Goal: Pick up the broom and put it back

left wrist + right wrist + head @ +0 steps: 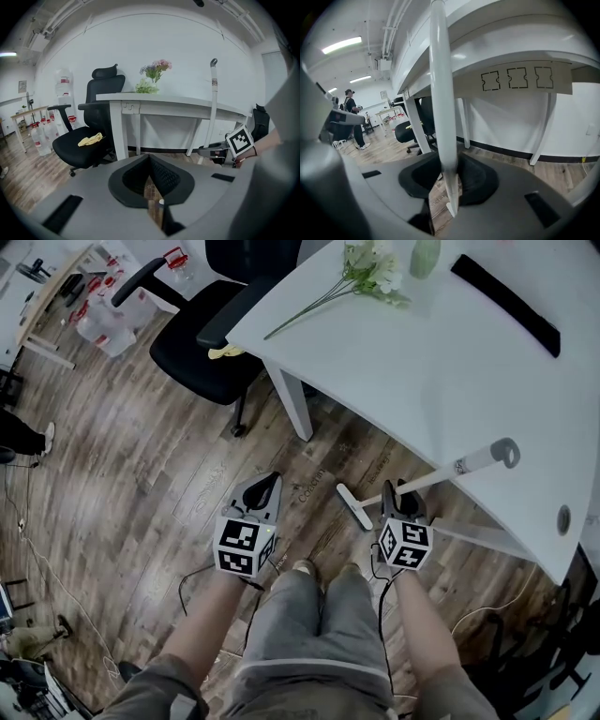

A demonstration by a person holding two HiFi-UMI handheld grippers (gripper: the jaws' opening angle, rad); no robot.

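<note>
A white broom (pixel 466 464) leans with its handle top against the white table's edge (pixel 525 521); its head (pixel 353 508) rests on the wood floor. My right gripper (pixel 394 491) sits low on the handle, just above the head. In the right gripper view the handle (pixel 440 93) runs upright between the jaws, and the right gripper (pixel 445 163) is shut on it. My left gripper (pixel 267 482) hangs over bare floor to the broom's left, shut and holding nothing (pixel 149 157). The left gripper view shows the broom (pixel 213 103) standing against the table.
A black office chair (pixel 202 343) with a yellow cloth (pixel 90 139) on its seat stands left of the table leg (pixel 292 399). Flowers (pixel 370 273) lie on the table. Cables (pixel 37 559) run across the floor. A person (pixel 352 117) stands far off.
</note>
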